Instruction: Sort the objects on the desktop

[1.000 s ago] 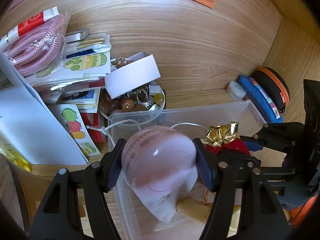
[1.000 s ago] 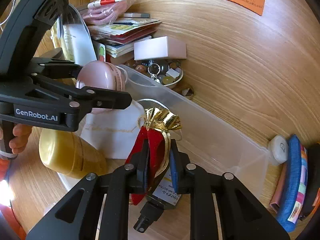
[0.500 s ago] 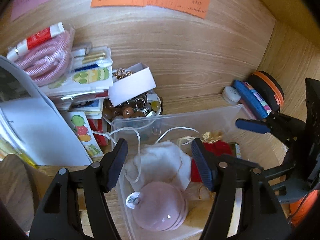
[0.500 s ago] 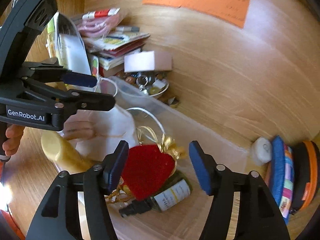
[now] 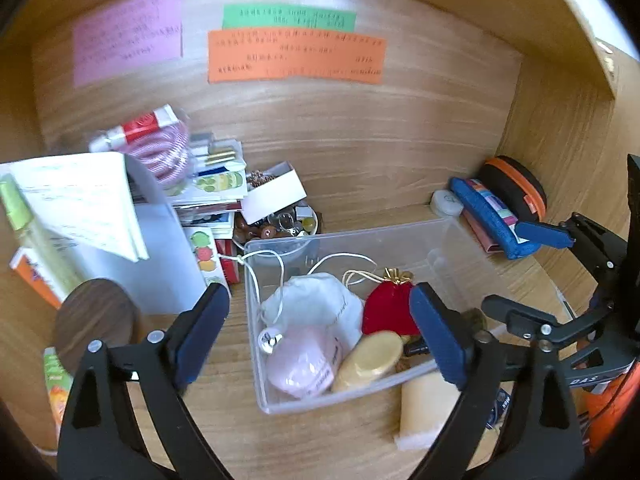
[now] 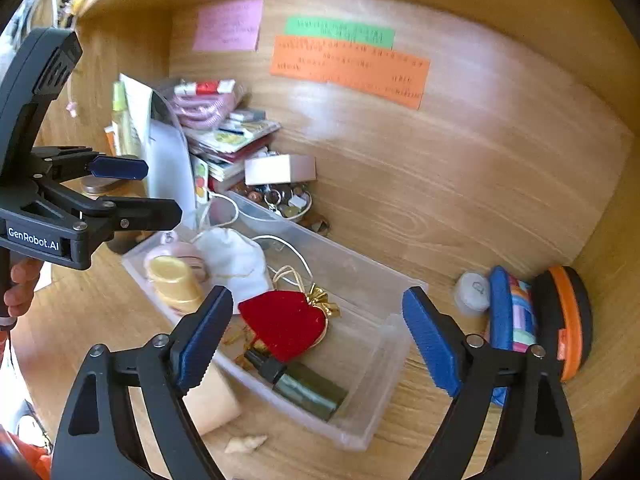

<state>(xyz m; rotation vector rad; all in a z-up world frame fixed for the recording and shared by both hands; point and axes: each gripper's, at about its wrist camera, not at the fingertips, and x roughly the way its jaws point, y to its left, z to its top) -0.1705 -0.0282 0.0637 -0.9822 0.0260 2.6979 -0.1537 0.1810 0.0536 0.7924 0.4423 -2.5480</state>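
A clear plastic bin (image 5: 348,236) stands on the wooden shelf. Inside lie a pink round case (image 5: 300,364), a white drawstring pouch (image 5: 316,300), a red velvet pouch (image 5: 386,306), a gold jar (image 5: 370,356) and a dark green bottle (image 6: 308,388). My left gripper (image 5: 320,324) hovers above and in front of the bin, its jaws opening, with nothing between the pads. My right gripper (image 6: 318,320) hangs over the red pouch (image 6: 284,328), jaws also opening and holding nothing. In the right wrist view the left gripper (image 6: 132,190) is at the left, over the bin's (image 6: 344,264) end.
Booklets (image 5: 212,188), a bagged pink cable (image 5: 164,152), a white box (image 5: 276,196) and a trinket bowl (image 5: 280,228) crowd the back left. A blue pouch (image 5: 488,216) and black-orange case (image 5: 516,188) stand right. A beige block (image 5: 424,408) lies before the bin. Paper notes (image 5: 296,56) hang behind.
The left gripper let go of the pink case and the right gripper let go of the red pouch; both now lie in the bin. Both grippers pulled back and up, jaws wider.
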